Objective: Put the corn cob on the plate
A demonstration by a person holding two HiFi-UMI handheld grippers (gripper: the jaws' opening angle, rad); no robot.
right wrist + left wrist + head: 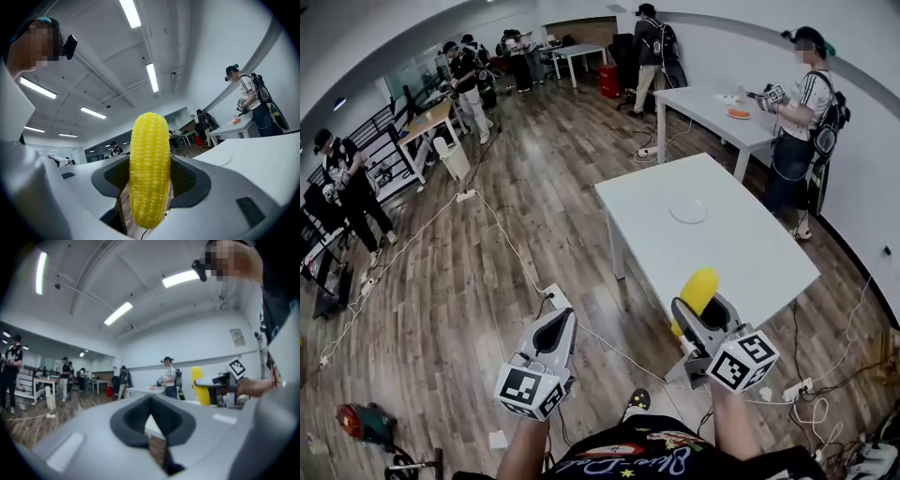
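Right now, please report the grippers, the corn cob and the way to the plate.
Left gripper shut, empty. Right gripper shut on corn cob, at table near edge. Plate bare, mid-table; nothing in between.

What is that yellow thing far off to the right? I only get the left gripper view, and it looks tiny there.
Observer: It's a corn cob. The right gripper view shows its kernels plainly, and the right claw is clamped on it, with the cob standing upright.
Visitor: Where does it go?
Observer: The head view shows a plate with nothing on it, lying on the white table beyond the cob.
Visitor: And my own claw?
Observer: From above, the left claw hangs over the wooden floor, to the left of that table.
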